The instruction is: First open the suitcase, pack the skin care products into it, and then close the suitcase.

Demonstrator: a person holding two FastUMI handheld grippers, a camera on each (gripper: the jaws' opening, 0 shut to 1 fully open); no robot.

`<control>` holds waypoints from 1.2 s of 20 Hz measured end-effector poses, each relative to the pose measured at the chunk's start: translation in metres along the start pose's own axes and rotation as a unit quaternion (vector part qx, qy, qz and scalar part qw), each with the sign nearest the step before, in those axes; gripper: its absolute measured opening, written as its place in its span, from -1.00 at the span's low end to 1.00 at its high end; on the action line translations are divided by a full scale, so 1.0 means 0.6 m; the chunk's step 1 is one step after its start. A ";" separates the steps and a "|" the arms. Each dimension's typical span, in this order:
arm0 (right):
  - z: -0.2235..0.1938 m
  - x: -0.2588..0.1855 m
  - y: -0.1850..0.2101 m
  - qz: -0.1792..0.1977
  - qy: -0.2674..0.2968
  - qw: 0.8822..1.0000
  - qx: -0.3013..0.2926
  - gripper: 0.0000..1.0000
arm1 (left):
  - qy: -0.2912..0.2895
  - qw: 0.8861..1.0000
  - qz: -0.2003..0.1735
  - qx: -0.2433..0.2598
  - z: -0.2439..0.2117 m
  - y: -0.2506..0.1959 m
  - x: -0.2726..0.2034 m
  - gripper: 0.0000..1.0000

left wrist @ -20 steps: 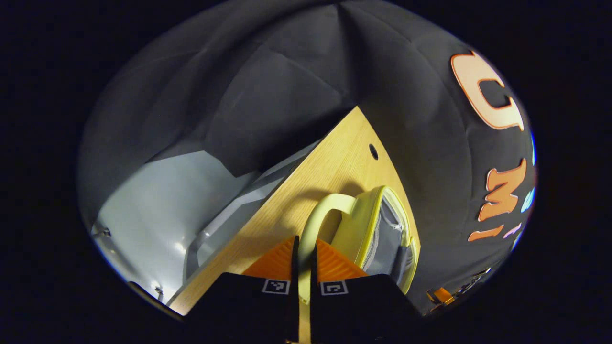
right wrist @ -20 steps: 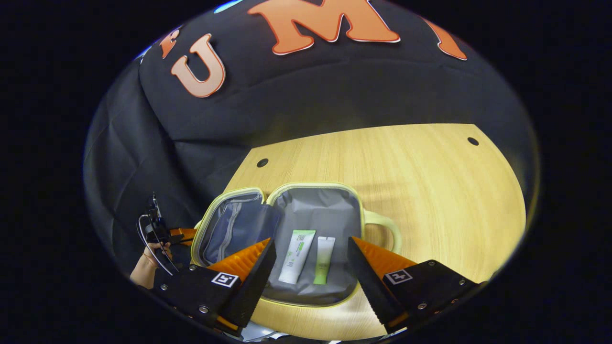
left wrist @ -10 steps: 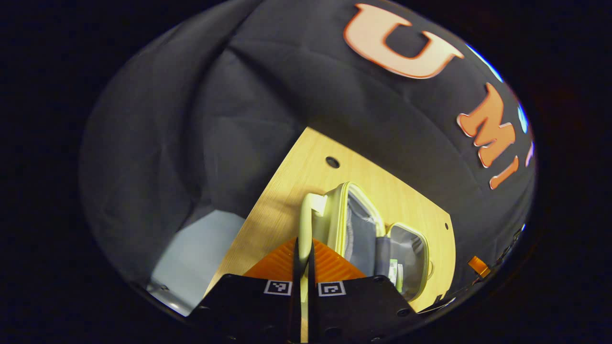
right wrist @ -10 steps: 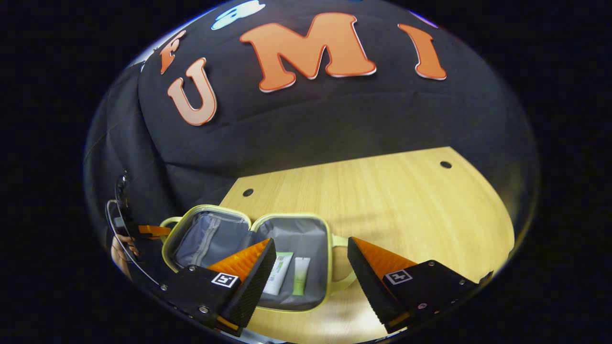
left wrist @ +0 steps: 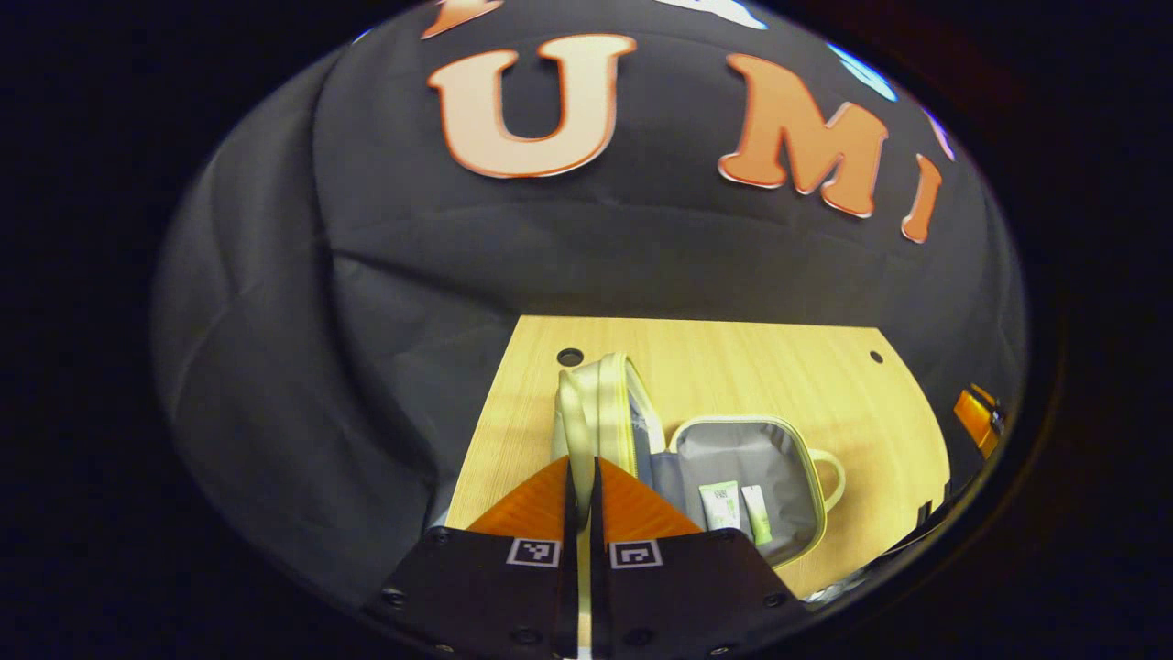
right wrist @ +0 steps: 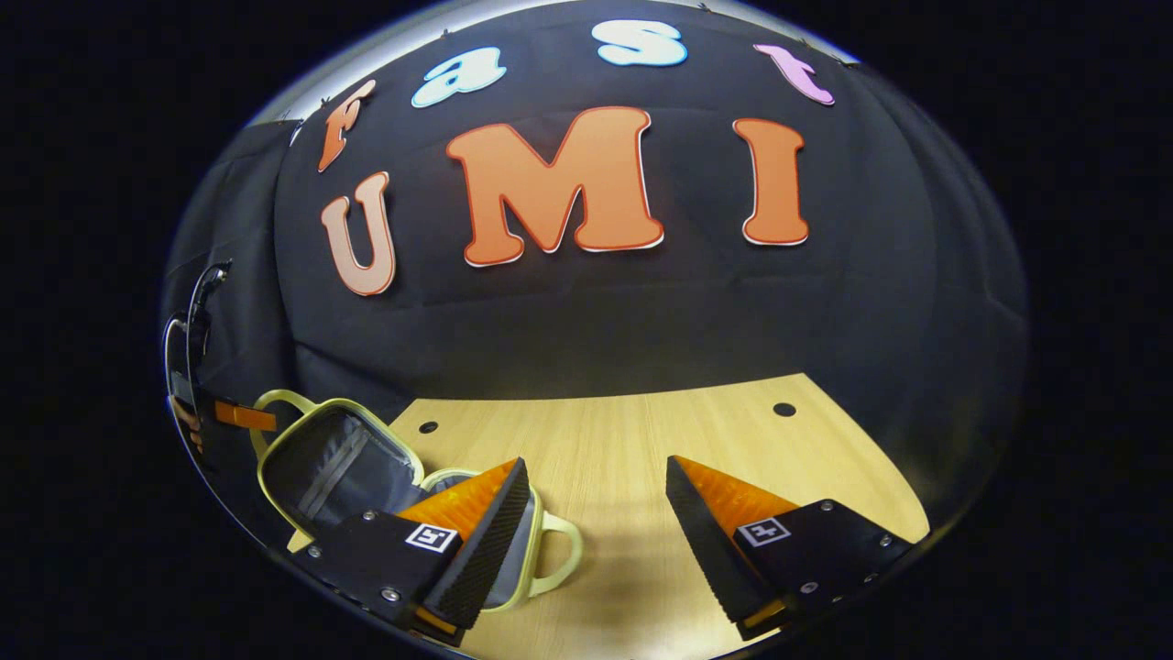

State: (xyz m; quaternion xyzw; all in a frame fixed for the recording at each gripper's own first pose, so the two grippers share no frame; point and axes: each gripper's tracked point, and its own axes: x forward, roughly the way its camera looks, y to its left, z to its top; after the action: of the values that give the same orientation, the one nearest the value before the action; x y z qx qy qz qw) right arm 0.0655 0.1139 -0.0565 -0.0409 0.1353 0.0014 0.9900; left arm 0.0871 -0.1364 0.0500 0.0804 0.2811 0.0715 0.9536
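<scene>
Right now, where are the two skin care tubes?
In the left gripper view, the two tubes lie side by side in the suitcase's flat half, right of the raised lid.

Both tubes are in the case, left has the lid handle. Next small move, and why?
Probably swing the lid half over onto the base half. The left hand-held gripper is shut on the lid's handle, the two tubes lie inside, and the right hand-held gripper hangs open off the case.

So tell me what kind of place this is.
Most likely a staged recording booth, not a home. A black cloth wall hangs close behind a bare wooden table with round holes in it, and the only thing on it is a small open suitcase holding two tubes.
</scene>
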 end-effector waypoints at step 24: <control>-0.069 -0.072 -0.333 -0.069 0.039 0.996 0.033 0.91 | 0.131 0.971 -0.168 0.113 -0.200 -0.652 0.240 -0.87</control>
State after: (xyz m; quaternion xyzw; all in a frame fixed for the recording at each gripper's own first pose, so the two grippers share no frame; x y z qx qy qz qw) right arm 0.0154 -0.0881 -0.0684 -0.0179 0.1703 -0.0725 0.9826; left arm 0.1765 -0.4790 -0.2007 0.1290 0.4192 -0.1115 0.8917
